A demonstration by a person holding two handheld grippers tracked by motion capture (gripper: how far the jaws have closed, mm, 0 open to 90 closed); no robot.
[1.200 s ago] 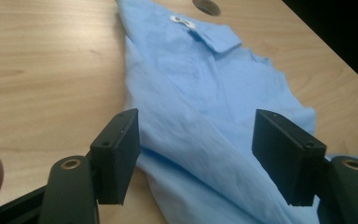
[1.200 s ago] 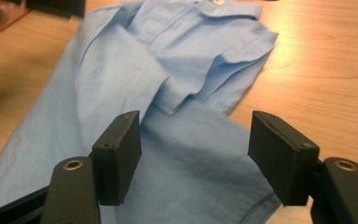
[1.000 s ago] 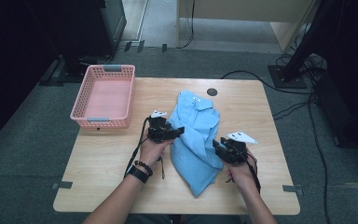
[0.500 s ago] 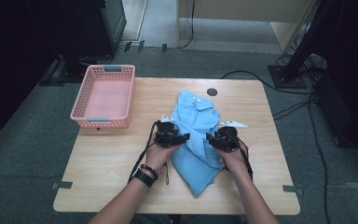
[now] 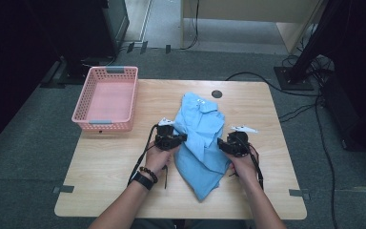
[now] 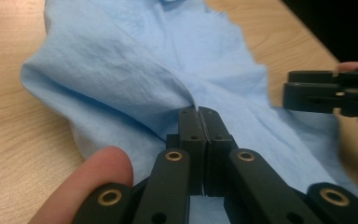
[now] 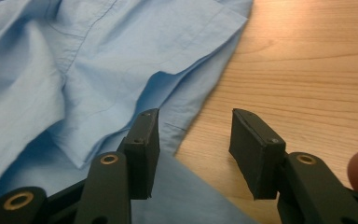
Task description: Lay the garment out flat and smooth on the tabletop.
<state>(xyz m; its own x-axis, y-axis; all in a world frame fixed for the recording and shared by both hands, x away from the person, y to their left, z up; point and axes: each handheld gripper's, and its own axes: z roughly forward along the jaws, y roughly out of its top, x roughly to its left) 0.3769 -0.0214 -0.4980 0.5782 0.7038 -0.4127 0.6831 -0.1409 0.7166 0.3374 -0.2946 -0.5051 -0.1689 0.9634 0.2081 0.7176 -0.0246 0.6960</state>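
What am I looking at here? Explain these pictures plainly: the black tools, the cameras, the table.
A person sits at a wooden table and holds a black two-jaw gripper in each hand. The high view looks down from above; the other two cameras ride on the grippers. A light blue shirt lies crumpled on the table, with a pink basket at the left. The left gripper has just closed and pinches a fold of the shirt. The right gripper is open at the shirt's edge, its jaws just opening, gripping nothing.
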